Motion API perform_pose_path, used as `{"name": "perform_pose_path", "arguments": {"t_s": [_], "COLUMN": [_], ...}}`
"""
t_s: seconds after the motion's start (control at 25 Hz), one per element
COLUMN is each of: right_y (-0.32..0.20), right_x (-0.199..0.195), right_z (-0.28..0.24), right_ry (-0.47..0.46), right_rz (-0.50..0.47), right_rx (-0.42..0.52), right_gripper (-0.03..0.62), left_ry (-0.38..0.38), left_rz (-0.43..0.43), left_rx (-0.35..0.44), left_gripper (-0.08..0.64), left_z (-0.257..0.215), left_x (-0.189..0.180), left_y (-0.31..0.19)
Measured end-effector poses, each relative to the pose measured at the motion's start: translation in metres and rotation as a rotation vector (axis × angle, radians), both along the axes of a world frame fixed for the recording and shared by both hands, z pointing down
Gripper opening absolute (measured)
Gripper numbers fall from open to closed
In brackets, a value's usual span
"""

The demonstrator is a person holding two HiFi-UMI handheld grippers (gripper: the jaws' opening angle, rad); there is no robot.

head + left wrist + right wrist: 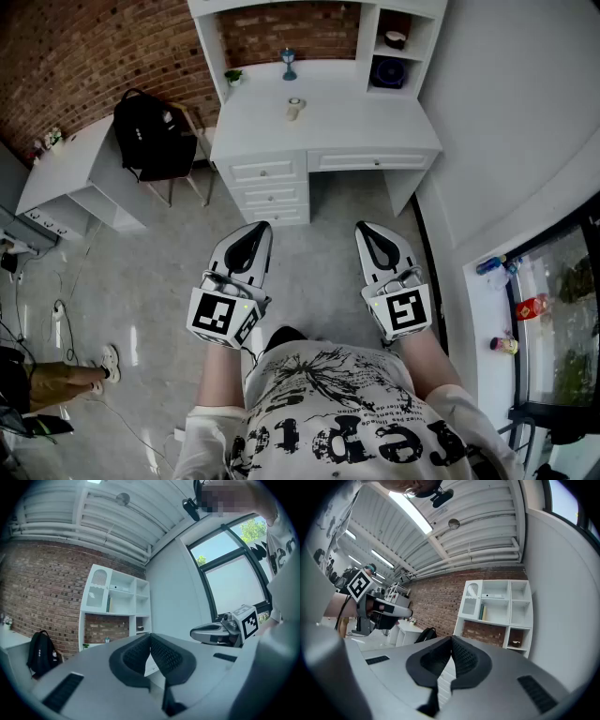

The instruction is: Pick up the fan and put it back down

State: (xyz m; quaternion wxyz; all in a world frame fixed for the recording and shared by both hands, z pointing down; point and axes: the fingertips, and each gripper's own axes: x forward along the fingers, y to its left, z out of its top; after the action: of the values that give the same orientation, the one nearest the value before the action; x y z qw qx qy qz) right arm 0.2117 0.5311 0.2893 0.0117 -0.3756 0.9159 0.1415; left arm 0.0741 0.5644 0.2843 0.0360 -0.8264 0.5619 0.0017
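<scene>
A small white fan (294,108) lies on the white desk (375,122) at the far side of the room, well ahead of both grippers. My left gripper (257,231) is held over the floor in front of the desk drawers, its jaws shut with nothing between them; in its own view the black pads (161,656) meet at the tip. My right gripper (367,231) hangs beside it at the same height, also shut and empty, and its pads (464,658) touch at the tip in the right gripper view. Each gripper shows in the other's view: right gripper (213,633), left gripper (389,609).
A blue goblet (288,63) and a small plant (233,77) stand at the desk's back. A black backpack (150,136) sits on a chair left of the desk, beside a white side table (70,173). A bystander's leg (61,380) and cables are at the left. A window ledge (487,309) runs along the right.
</scene>
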Motion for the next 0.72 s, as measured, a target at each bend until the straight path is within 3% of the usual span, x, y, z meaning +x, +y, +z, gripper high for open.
{"name": "perform_pose_path", "arguments": {"t_s": [0.4, 0.6, 0.64, 0.68, 0.72], "right_y": [-0.009, -0.024, -0.027, -0.031, -0.035], "right_x": [0.013, 0.028, 0.032, 0.035, 0.037], "right_z": [0.013, 0.012, 0.013, 0.015, 0.016], "right_ry": [0.049, -0.008, -0.013, -0.015, -0.017], "right_rz": [0.008, 0.019, 0.025, 0.029, 0.032], "right_rx": [-0.048, -0.064, -0.070, -0.076, -0.081], "right_gripper": [0.014, 0.015, 0.015, 0.015, 0.015], "left_ry": [-0.032, 0.008, 0.023, 0.028, 0.023], "left_rz": [0.033, 0.018, 0.005, -0.011, -0.025], "left_rx": [-0.010, 0.001, 0.012, 0.021, 0.025], "left_gripper": [0.014, 0.015, 0.159, 0.365, 0.377], "left_z": [0.000, 0.002, 0.002, 0.001, 0.002], "left_x": [0.018, 0.025, 0.026, 0.026, 0.026], "left_y": [-0.013, -0.031, -0.036, -0.040, -0.045]}}
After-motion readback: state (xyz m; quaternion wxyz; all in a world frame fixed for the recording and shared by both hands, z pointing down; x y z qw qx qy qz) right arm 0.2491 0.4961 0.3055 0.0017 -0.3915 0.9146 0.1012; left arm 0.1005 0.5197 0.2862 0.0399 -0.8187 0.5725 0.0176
